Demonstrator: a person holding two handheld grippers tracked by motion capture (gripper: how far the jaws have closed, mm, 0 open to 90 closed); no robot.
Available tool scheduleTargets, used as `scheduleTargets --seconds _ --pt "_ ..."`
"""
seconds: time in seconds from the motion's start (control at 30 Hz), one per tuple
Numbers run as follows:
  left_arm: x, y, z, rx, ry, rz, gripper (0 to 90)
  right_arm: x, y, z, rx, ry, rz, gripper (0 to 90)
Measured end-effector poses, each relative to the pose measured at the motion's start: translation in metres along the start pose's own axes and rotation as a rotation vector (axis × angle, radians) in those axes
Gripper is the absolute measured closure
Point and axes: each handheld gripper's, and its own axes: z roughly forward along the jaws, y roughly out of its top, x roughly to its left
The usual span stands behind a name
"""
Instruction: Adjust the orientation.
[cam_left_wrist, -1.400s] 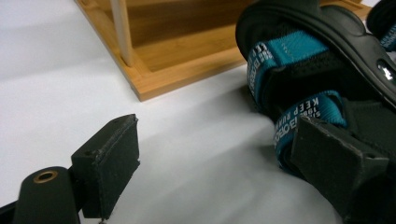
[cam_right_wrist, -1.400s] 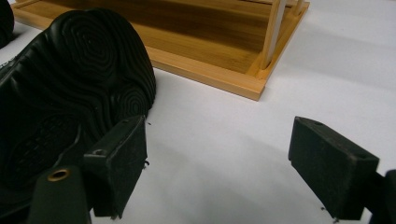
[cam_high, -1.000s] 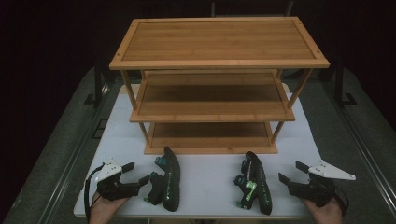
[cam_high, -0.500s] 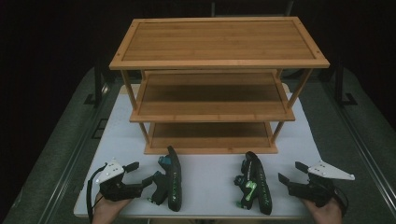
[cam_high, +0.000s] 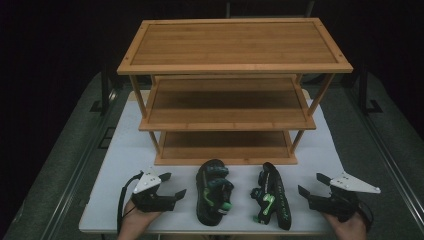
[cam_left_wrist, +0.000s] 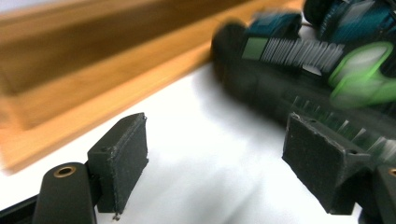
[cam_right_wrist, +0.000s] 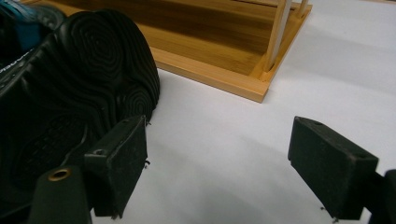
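Two black sandals with green and teal trim lie on the white table (cam_high: 125, 150) in front of a three-tier bamboo shelf (cam_high: 232, 50). The left sandal (cam_high: 214, 197) lies straps up. The right sandal (cam_high: 271, 196) rests on its side with its sole turned toward my right gripper. My left gripper (cam_high: 172, 185) stands open just left of the left sandal (cam_left_wrist: 303, 60), which is blurred beyond its right jaw. Nothing is between the left gripper's (cam_left_wrist: 219, 154) pads. My right gripper (cam_high: 311, 184) is open too, with the ribbed black sole (cam_right_wrist: 70, 93) beside its left jaw and bare table between the right gripper's (cam_right_wrist: 224, 158) pads.
The shelf's bottom board (cam_left_wrist: 93, 93) runs close behind both sandals, and its corner post (cam_right_wrist: 280, 32) stands ahead of the right gripper. All three shelf tiers (cam_high: 225, 107) are bare. Dark floor and rails flank the table.
My left gripper has moved right. The left sandal has shifted right with it and now lies flatter and wider. The right gripper and right sandal have stayed put.
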Motion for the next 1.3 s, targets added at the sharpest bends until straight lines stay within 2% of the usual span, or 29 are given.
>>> scheduleTargets --seconds 0.1,0.17,0.27,0.53,0.8,0.87,1.0,1.2,1.3 --pt "-0.005 0.002 0.002 -0.002 -0.001 0.024 21.4 0.0 0.0 0.0 -0.005 0.001 0.0 19.1" --pt "-0.008 0.005 0.001 -0.02 0.0 0.033 22.1 0.0 0.0 0.0 0.0 0.001 0.002 19.0" --pt "-0.007 0.006 0.0 -0.031 -0.018 0.023 22.2 0.001 0.0 0.0 -0.001 0.002 -0.003 19.1" --pt "-0.013 0.015 0.002 -0.063 -0.051 0.035 23.0 0.001 0.001 0.0 -0.002 -0.001 -0.001 19.1" --pt "-0.018 0.023 0.008 -0.092 -0.084 0.022 24.4 0.0 0.001 -0.001 -0.005 0.0 0.0 19.1" --pt "-0.019 0.027 0.008 -0.122 -0.09 0.012 28.6 0.0 0.001 -0.001 -0.007 0.001 0.001 19.1" --pt "-0.019 0.035 0.01 -0.145 -0.113 0.003 31.7 0.0 0.001 -0.001 -0.008 0.003 0.003 19.1" --pt "-0.027 0.036 0.021 -0.116 -0.147 0.038 41.5 0.004 0.003 -0.002 -0.02 0.012 0.004 19.1" --pt "-0.031 0.033 0.025 -0.091 -0.131 0.063 44.3 0.008 0.005 -0.004 -0.036 0.033 -0.011 23.9"
